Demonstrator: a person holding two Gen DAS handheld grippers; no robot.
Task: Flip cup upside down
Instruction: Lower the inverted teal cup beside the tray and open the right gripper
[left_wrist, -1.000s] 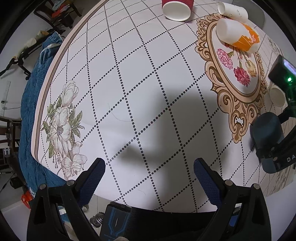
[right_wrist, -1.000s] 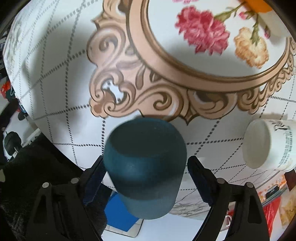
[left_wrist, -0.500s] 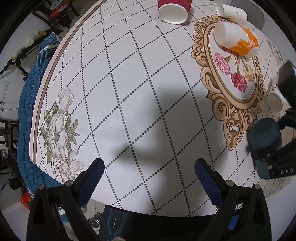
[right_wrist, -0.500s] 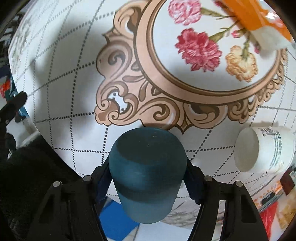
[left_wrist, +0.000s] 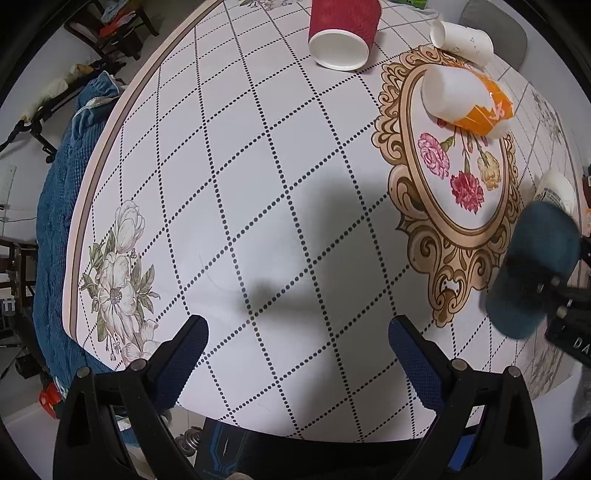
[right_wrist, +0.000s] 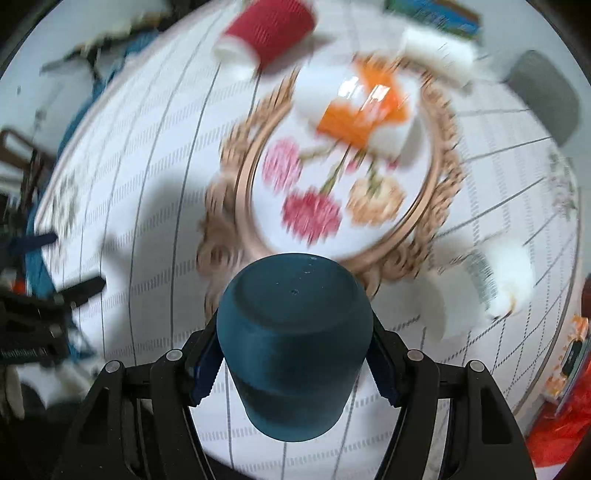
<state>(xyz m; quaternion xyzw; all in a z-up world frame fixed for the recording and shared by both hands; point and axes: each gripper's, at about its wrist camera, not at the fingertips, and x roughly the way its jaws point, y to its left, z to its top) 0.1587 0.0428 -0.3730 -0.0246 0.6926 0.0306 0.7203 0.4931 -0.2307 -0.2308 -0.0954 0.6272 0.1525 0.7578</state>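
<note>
Tablecloth with dotted diamond grid now smears across the right wrist view; half a second ago it read sharp. Dark teal cup sits pinched between the right gripper pads, closed base toward the camera, lifted above the table near its front edge. Left gripper hangs spread wide, holding nothing, unchanged. Red paper cup lies at far side.

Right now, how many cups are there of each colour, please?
Dark blue cup, held in the right gripper: 1
Red cup: 1
Orange and white cup: 1
White cups: 2
Total: 5
</note>
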